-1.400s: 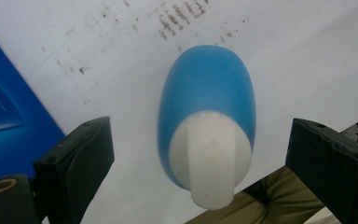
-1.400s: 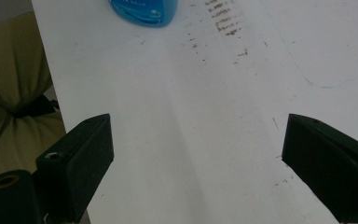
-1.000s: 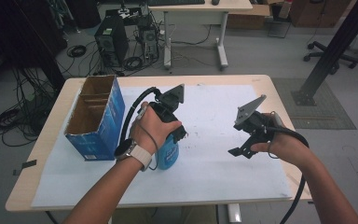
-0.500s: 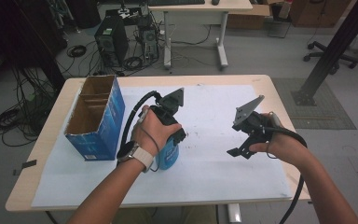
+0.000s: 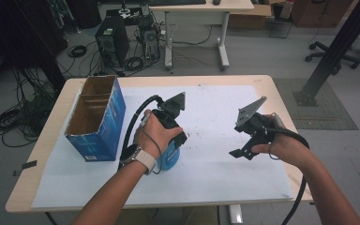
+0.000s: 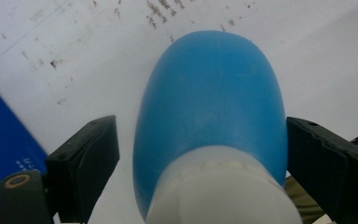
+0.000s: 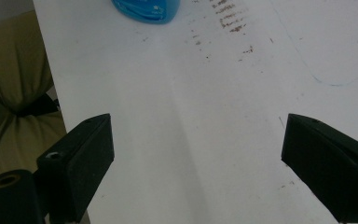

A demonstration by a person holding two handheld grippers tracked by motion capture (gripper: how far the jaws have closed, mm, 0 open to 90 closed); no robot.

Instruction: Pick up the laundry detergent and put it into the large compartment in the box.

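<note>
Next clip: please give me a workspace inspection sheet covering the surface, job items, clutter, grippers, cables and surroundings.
Surface: wooden table under a white sheet with dark specks.
Job's things: blue bottle, white cap, upright.
Clutter: open blue box beside it.
Grippers: left gripper straddles the bottle, jaws just been closing, gap visible at one pad; right gripper open, holding nothing.
Cables: black ones trail from both.
Surroundings: computer tower, desk, chair, floor cables.

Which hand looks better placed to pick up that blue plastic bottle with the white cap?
The left. The left gripper already straddles the blue plastic bottle, and its jaws have just been closing around it. The right gripper hangs open above bare white paper, away from the bottle.
</note>
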